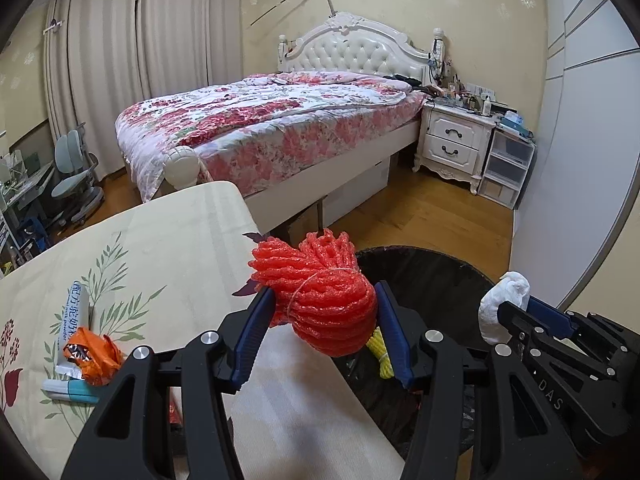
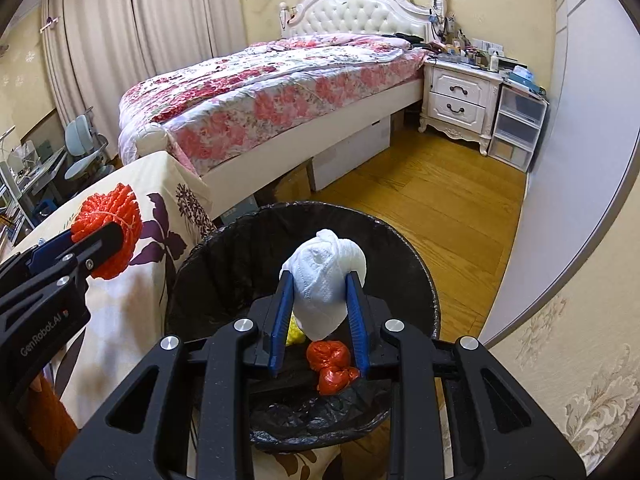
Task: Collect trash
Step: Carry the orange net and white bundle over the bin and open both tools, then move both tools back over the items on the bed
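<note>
— What's each claw got?

— The right gripper [image 2: 318, 292] pinches a white tissue wad [image 2: 326, 280] at frame centre, over the black-lined bin [image 2: 224, 248]; red and yellow scraps already lie inside.

— And the other?

— The left gripper [image 1: 324, 312] clamps a red foam net [image 1: 320, 292], low centre, at the table's [image 1: 160, 232] edge beside the bin. An orange wrapper [image 1: 96, 356] sits lower left; the bed [image 1: 272, 120] lies beyond.
</note>
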`<state>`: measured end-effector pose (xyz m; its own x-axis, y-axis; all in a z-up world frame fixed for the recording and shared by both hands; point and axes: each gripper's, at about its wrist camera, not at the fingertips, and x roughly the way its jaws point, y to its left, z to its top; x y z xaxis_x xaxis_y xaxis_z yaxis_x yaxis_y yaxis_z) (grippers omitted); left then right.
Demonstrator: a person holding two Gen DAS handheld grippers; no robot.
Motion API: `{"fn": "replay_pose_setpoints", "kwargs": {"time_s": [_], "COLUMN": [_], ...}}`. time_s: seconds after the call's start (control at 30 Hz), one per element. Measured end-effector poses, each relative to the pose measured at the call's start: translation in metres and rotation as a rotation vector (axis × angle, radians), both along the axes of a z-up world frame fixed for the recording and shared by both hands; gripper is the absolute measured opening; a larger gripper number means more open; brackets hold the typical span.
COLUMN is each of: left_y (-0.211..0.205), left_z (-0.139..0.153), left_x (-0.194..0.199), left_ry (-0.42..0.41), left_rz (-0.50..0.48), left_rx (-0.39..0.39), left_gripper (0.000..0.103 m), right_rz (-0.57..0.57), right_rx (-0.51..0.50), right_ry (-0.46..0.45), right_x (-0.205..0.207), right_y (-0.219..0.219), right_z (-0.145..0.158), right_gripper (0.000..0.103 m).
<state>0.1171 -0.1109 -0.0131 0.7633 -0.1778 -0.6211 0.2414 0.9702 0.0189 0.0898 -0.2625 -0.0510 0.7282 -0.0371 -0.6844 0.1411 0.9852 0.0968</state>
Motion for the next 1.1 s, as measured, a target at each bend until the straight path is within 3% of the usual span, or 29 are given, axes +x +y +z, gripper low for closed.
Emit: {"fn": "replay_pose_setpoints", "kwargs": {"time_s": [0.23,0.3,0.37,0.63,1.1], "left_y": [-0.006,-0.006,-0.005,-0.004,0.011], "left_z": [-0.007,-0.008,-0.009,-0.009,0.006], "left_x": [0.014,0.015,0.017,0.017,-0.002], "left_ry": [0.029,0.031,0.035,0.037,0.030], "left_rz": [-0.002,-0.001,0.000,0.017,0.041], "left_rx": [0.009,0.018,0.017,0.013,-0.002], "left_gripper": [0.056,0.060,0.070,0.081,0.084], "right_rz": [-0.009,-0.016,-0.019,-0.048,-0.055], "right_rx": [0.001,0.002,0.006,0.006,0.005], "right_ry": [0.005,-0.002,-0.005,-0.006,-0.005], "right_x": [0.007,0.008,0.008,0.008,-0.007], "right_y": [-0.006,-0.007,-0.008,-0.012,-0.008], "right_z": [-0.004,-0.004,-0.003,-0.002,0.007], "right_gripper": [0.029,0.029,0.032,0.040,0.047]}}
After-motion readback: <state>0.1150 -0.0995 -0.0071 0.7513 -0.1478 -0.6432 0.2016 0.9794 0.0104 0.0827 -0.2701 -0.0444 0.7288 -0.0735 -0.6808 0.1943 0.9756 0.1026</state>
